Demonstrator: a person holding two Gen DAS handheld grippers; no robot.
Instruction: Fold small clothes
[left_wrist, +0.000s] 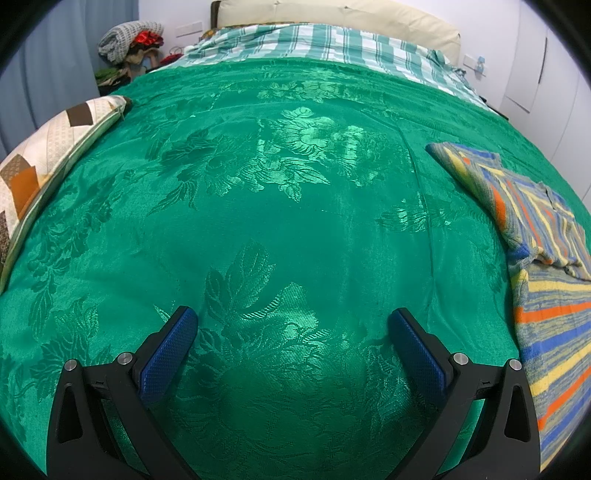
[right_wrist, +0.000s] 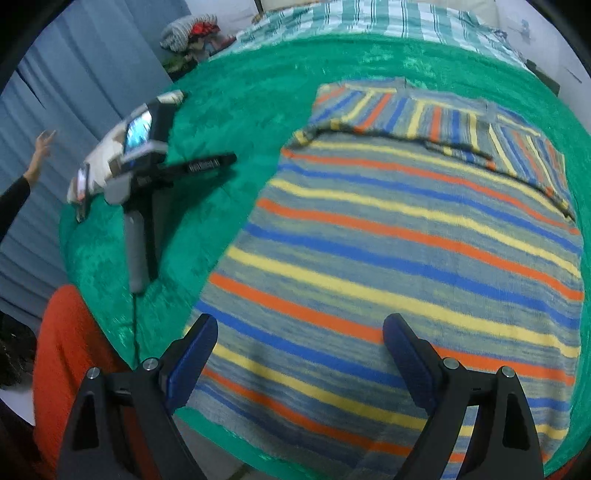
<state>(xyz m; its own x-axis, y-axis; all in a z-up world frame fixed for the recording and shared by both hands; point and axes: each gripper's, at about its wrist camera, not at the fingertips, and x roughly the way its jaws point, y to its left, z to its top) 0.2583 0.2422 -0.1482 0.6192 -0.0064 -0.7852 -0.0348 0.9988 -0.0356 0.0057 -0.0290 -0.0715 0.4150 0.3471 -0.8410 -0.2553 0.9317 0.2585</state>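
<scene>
A striped knit garment (right_wrist: 406, 236) in grey, blue, yellow and orange lies flat on the green bedspread (right_wrist: 229, 99), its top part folded over along the far edge. In the left wrist view the same garment (left_wrist: 546, 288) lies at the right edge. My right gripper (right_wrist: 299, 332) hovers open over the garment's near hem, nothing between its blue pads. My left gripper (left_wrist: 291, 325) is open over bare green bedspread (left_wrist: 280, 184), well to the left of the garment. In the right wrist view the left gripper's body (right_wrist: 147, 158) shows from the side, to the left of the garment.
A patterned pillow (left_wrist: 48, 155) lies at the bed's left edge. A plaid sheet (left_wrist: 314, 40) and cream headboard cushion (left_wrist: 332, 14) are at the far end. A pile of clothes (left_wrist: 129, 40) sits beyond the bed. A person's hand (right_wrist: 40, 147) and an orange cloth (right_wrist: 70, 362) show at left.
</scene>
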